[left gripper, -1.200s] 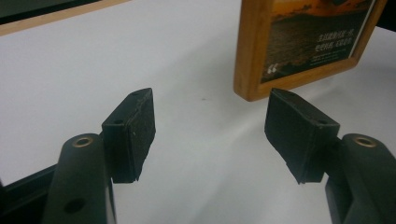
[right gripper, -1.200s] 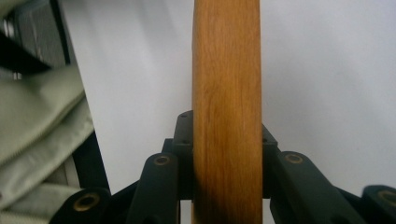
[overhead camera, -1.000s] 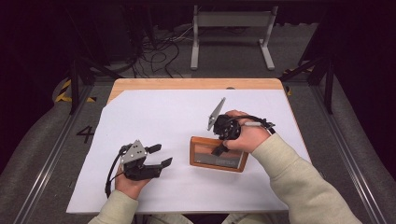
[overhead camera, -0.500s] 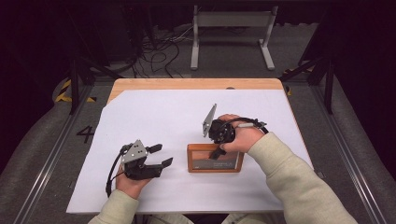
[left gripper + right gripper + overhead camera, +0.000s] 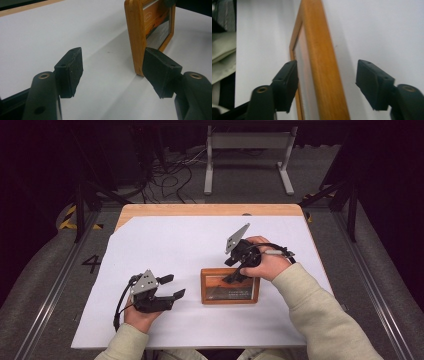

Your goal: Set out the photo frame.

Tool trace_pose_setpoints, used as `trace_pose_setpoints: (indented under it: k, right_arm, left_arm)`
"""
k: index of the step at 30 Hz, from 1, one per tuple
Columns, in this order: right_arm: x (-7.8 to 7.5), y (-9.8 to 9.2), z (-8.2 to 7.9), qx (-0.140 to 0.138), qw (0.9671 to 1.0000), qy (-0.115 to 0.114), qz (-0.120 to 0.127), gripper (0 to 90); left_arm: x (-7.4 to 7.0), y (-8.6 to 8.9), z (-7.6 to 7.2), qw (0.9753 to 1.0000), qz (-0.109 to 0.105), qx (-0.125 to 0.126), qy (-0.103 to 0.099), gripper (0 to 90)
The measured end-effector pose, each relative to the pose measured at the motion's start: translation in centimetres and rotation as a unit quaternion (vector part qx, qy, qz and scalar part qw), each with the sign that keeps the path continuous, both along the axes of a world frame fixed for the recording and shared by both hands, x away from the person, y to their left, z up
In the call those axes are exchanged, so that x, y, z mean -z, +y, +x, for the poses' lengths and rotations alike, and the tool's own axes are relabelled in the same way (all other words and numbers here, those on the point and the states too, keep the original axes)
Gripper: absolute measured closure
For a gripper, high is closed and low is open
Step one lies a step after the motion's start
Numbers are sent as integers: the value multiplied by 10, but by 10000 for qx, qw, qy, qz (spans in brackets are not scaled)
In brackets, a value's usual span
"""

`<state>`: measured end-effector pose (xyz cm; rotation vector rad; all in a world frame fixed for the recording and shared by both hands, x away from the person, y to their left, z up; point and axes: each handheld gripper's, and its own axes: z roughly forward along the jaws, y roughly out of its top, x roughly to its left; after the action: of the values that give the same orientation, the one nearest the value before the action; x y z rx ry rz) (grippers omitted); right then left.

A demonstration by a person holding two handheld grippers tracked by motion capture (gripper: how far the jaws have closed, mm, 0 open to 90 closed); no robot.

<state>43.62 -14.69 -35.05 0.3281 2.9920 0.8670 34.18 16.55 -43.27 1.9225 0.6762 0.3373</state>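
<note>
A: L side?
B: My left gripper [image 5: 169, 286] is released, jaws wide, on the white sheet [image 5: 165, 245], near the picture frame [image 5: 230, 286].
A: R?
B: Right gripper [image 5: 235, 276] spread w/ jaws astride the frame's top rail, not clenched. Frame lies flat mid-table.

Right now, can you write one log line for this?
right gripper: open, jaws astride frame edge | left gripper: open, apart from frame | frame: flat on table

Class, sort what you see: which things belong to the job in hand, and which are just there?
In the job: wooden frame; right gripper, jaws open astride its top rail; left gripper, open beside it.

Just there: white sheet; table; metal stand; floor cables.
</note>
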Motion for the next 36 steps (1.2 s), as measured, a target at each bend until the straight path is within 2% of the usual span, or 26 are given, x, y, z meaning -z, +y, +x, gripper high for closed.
trace_pose_setpoints:
  k: [2,4,8,9,10,11,13,14,15,16,20,22,25,29,31,32,34,35,36]
  right_arm:
    - [-5,-8,-1,161,9997,-112,130,308]
    - [-7,-16,-4,307,9991,-124,283,290]
    - [-11,-33,-12,587,9968,-248,485,264]
    - [-11,-39,-16,732,9954,-308,530,255]
    - [-11,-39,-16,732,9954,-308,530,255]
    - [-12,-43,-18,819,9942,-403,561,246]
    - [-14,-58,-27,1113,9893,-516,789,240]
    - [-14,-58,-27,1113,9893,-516,789,240]
    - [-16,-68,-34,1263,9857,-592,945,235]
    - [-16,-68,-34,1263,9857,-592,945,235]
    - [-19,-90,-50,1663,9754,-756,1235,223]
    - [-18,-104,-59,1921,9680,-873,1357,216]
    - [-15,-119,-69,2165,9589,-969,1556,215]
    - [-4,-140,-81,2446,9451,-1225,1788,212]
    - [6,-152,-87,2614,9379,-1393,1806,210]
    - [6,-152,-87,2614,9379,-1393,1806,210]
    - [13,-161,-90,2737,9306,-1470,1938,209]
    - [17,-166,-93,2804,9259,-1510,2033,208]
    - [20,-169,-94,2837,9232,-1543,2082,207]
  left_arm:
    - [0,0,-1,10000,-10,-18,12,334]
    - [0,1,-1,10000,-8,-23,26,334]
    - [-2,0,-2,10000,-36,-76,17,332]
    - [-2,-1,-2,9999,-46,-81,50,330]
    - [-2,-1,-2,9999,-46,-81,50,328]
    - [-3,-1,-2,10000,-32,-71,40,328]
    - [-3,-2,-4,9999,-11,-90,52,326]
    - [-4,-2,-4,10000,-10,-84,47,326]
    - [-4,-1,-3,9999,-18,-94,33,324]
    - [-4,-1,-3,9999,-14,-110,23,324]
    - [-5,-2,-3,9999,-12,-151,30,320]
    - [-5,-2,-4,9999,7,-156,19,316]
    - [-6,-3,-4,9999,4,-170,17,313]
    - [-7,-2,-7,9998,-3,-190,32,309]
    - [-7,-1,-8,9998,-21,-198,22,309]
    - [-8,0,-9,9998,-37,-201,42,309]
    - [-9,1,-9,9997,-96,-214,30,309]
    - [-9,1,-9,9997,-109,-231,35,308]
    - [-9,2,-9,9996,-115,-236,38,308]
